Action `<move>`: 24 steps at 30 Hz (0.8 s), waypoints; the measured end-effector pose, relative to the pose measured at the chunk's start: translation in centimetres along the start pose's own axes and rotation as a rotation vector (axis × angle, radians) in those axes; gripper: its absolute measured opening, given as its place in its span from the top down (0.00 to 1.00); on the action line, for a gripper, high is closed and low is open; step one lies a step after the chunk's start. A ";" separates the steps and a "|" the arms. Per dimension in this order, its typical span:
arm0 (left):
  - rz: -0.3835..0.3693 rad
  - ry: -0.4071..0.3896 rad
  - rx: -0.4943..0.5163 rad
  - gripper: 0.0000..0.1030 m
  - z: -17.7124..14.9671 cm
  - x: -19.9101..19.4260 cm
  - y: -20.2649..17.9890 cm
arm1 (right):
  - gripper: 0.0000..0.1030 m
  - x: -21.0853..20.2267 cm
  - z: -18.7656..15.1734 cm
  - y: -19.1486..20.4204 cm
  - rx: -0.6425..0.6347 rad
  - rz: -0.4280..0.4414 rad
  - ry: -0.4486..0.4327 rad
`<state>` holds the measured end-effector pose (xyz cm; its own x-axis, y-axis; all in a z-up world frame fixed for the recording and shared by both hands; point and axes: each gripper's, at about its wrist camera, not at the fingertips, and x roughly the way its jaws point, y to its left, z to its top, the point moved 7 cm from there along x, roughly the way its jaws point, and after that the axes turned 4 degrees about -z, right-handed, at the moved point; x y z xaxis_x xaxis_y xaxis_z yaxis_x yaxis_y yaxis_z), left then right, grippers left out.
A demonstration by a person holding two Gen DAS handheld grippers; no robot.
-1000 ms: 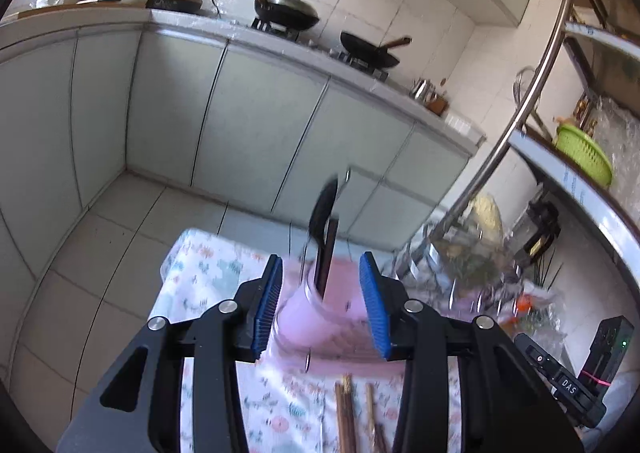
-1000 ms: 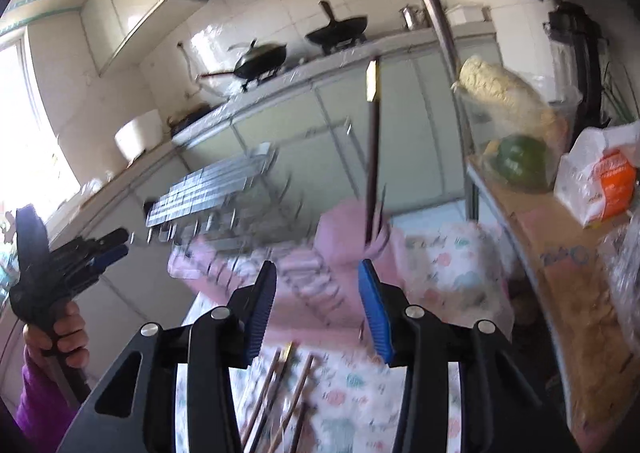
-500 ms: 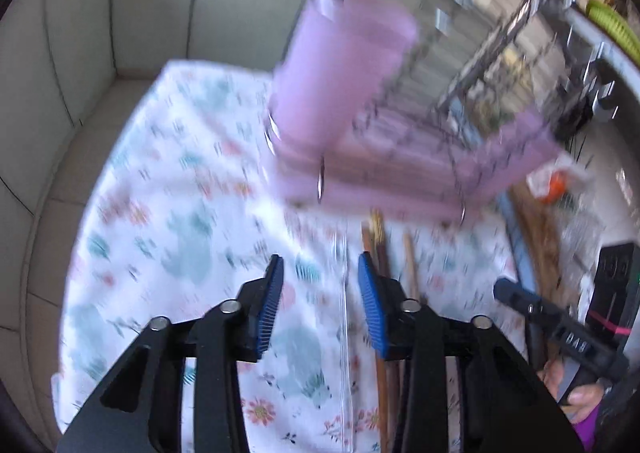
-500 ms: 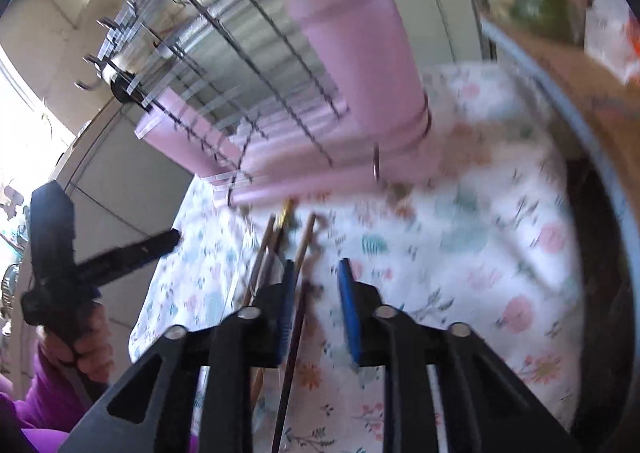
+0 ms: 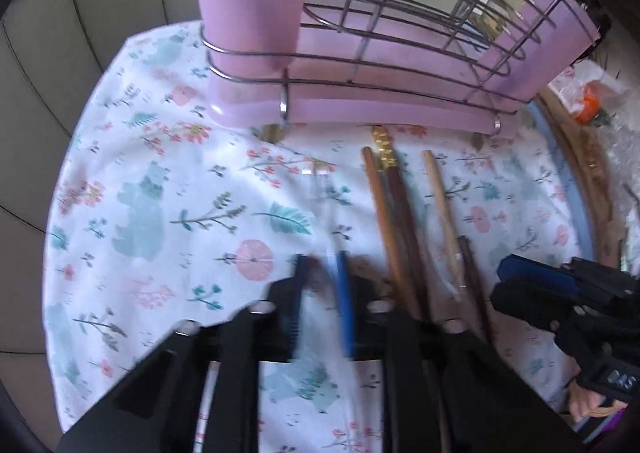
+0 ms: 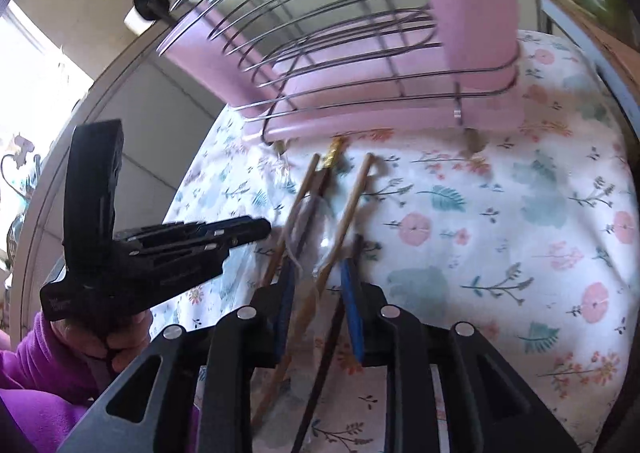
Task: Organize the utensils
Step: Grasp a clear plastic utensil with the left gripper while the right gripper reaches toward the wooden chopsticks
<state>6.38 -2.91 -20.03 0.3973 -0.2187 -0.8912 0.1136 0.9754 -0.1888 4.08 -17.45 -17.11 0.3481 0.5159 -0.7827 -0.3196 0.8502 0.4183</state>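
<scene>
Since a second ago both my claws have dropped from looking across the kitchen to pointing down at the floral cloth (image 5: pixel 152 213), and the pink rack has climbed to the top of both frames.

Left wrist view: my left claw (image 5: pixel 320 293) sits at lower centre, clenched. Something pale and clear blurs between the pads; it may be a thin transparent utensil lying on the cloth, but I cannot tell for sure, nor whether I truly hold it. The chopsticks (image 5: pixel 394 221) lie just right of my fingers, running up the frame toward the dish rack (image 5: pixel 400 109), tips nearly at its pink base. The pink utensil cup (image 5: pixel 248 5) stands upright in the rack's wire corner at upper left, where I judge loose pieces belong. My right claw (image 5: pixel 536 279) enters from the right edge, low over the sticks.

Right wrist view: my right claw (image 6: pixel 318 285) straddles the chopsticks (image 6: pixel 348 209) at lower centre, its jaws opening; a pale stick and a dark one run between the pads, and no pad visibly presses on them. They fan out toward the rack (image 6: pixel 360 121) along the top, lined up so either claw can take them lengthwise. The cup (image 6: pixel 472 13) is upper right. My left claw (image 6: pixel 244 231) shows side-on at the left, pressed shut near the cloth (image 6: pixel 500 233).
</scene>
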 end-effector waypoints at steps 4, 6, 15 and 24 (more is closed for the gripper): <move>-0.018 -0.026 -0.037 0.96 0.1 -1.1 1.0 | 0.74 0.9 0.0 1.3 -0.059 -0.044 0.014; -0.021 -0.041 -0.045 0.96 0.3 -1.8 1.4 | 0.74 1.4 -0.2 2.0 -0.096 -0.079 0.028; -0.035 -0.023 -0.093 0.96 -0.4 -1.9 3.1 | 0.89 1.4 -0.1 0.4 0.017 -0.089 -0.003; -0.095 0.119 -0.136 0.92 0.3 -0.2 3.4 | 0.88 -2.0 0.9 -5.1 0.150 -0.161 -0.024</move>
<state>6.97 0.48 -20.41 0.2793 -0.3133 -0.9077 0.0181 0.9468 -0.3213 5.79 -22.72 -17.23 0.4052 0.3731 -0.8346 -0.1244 0.9269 0.3540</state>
